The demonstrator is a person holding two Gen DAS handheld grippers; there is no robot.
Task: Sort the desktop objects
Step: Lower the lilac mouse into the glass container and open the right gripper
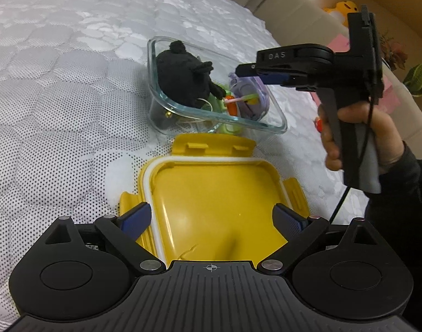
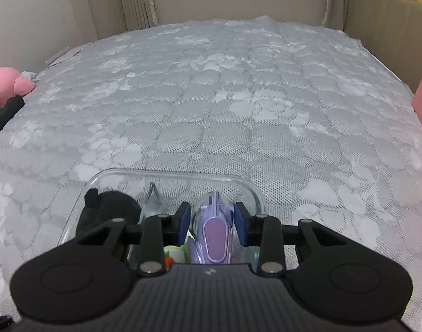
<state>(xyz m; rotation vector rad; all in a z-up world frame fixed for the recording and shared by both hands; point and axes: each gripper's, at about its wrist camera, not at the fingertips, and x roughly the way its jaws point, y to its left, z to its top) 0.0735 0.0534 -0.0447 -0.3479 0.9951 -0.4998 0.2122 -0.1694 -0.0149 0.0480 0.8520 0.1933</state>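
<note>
My left hand-held gripper (image 1: 212, 221) hides the yellow lid's (image 1: 211, 193) near edge; the purple mouse's (image 2: 213, 235) lower end disappears behind my right hand-held gripper (image 2: 212, 222).

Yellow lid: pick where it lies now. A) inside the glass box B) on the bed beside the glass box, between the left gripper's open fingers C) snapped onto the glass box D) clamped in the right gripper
B: the yellow lid lies on the bed, just in front of the glass box, with the left gripper open around it.
</note>
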